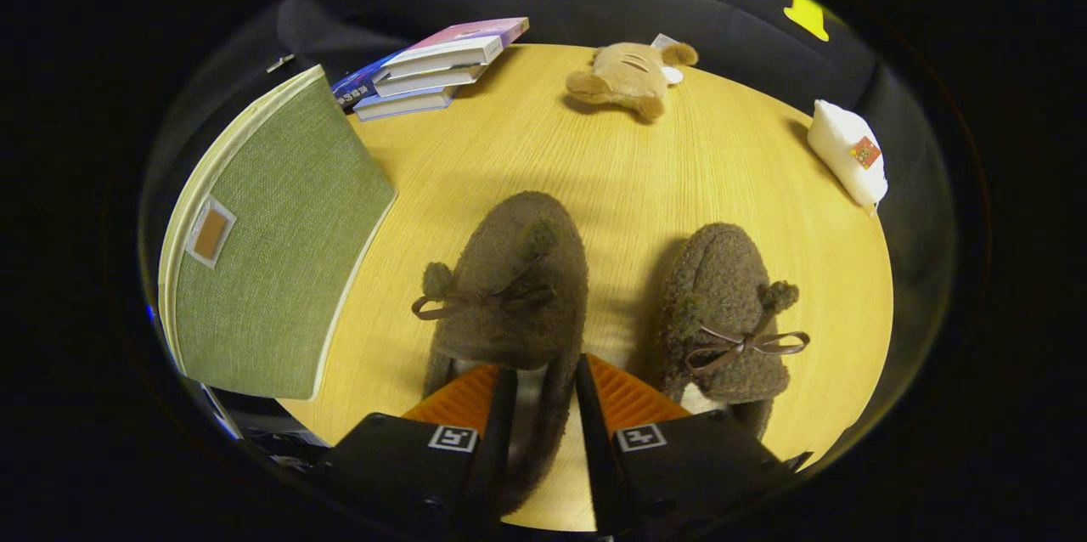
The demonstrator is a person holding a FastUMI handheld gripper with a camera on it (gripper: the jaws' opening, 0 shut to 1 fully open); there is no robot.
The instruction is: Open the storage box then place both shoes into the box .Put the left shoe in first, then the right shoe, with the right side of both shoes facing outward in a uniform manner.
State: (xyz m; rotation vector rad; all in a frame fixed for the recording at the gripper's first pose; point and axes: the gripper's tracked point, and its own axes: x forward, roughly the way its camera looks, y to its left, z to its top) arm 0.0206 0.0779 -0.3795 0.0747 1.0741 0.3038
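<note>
At the bottom centre, the gripper (pixel 543 393) has its fingers closed around the side wall of the fuzzy brown left slipper (pixel 509 287), apparently pinching it. The matching brown right slipper (pixel 722 313) lies just right on the round wooden table (pixel 611 168). The green fabric storage box (pixel 272 245), lid closed, sits at left.

The gripper (pixel 543 393) points down and forward, its two fingers (pixel 501 406) standing nearly parallel with a narrow gap between them, closed around the side wall of a shoe (pixel 509 287) at its opening.
</note>
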